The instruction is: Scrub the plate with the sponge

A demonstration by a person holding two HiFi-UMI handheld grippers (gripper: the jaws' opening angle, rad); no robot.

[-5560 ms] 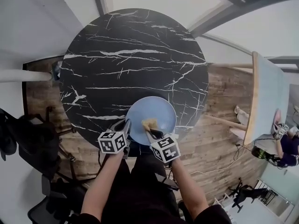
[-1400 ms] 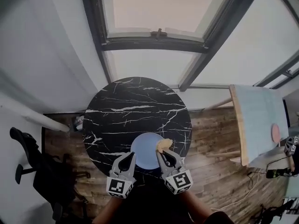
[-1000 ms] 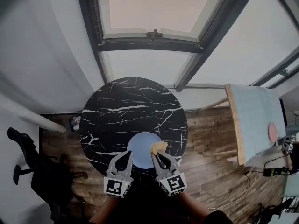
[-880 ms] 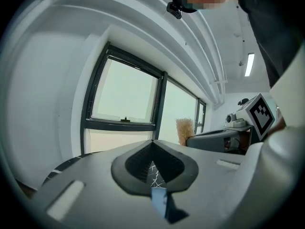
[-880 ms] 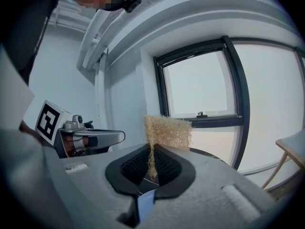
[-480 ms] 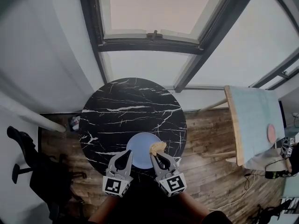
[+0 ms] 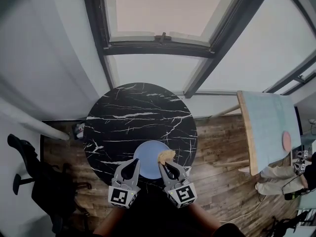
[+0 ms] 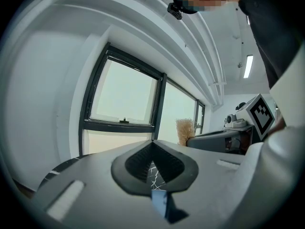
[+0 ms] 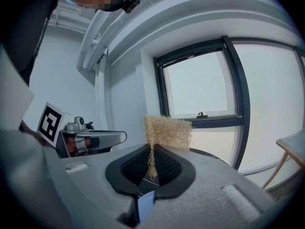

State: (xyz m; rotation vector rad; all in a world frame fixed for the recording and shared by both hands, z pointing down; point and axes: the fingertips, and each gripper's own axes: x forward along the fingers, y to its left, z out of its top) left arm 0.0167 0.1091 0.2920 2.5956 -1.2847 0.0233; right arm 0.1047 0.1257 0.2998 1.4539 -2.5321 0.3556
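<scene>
Plate: the pale blue plate (image 7: 148,158) lies at the 6 o'clock edge of the round black marble table (image 7: 138,113), just in front of the person.
Sponge: the tan sponge (image 7: 166,155) sits at about 3 o'clock of the plate, over its rim. In the right gripper view it stands upright against the window (image 9: 167,132).
Right gripper: the right gripper (image 7: 164,165) is clenched on the sponge's lower edge, with fibres pinched between the pads (image 9: 143,168).
Left gripper: the left gripper (image 7: 134,163) is at about 8 o'clock of the plate. Its jaws are together with nothing between them, and only table and a slice of plate show past the tips (image 8: 152,162).
Changed since a few seconds back: the sponge lay flat near the middle of the plate and the left gripper was against the plate's rim. Now the sponge is off to the plate's right side.
Changed in the last second: almost nothing, as both grippers and the sponge sit where they were. Only a person at 4 o'clock on the wooden floor (image 7: 274,185) has come further into view.
Contact: whether the sponge touches the plate cannot be told from above.
Meaning for the task: the scrubbing looks paused or finished. If more is wanted, the sponge has to go back to the plate's middle.
</scene>
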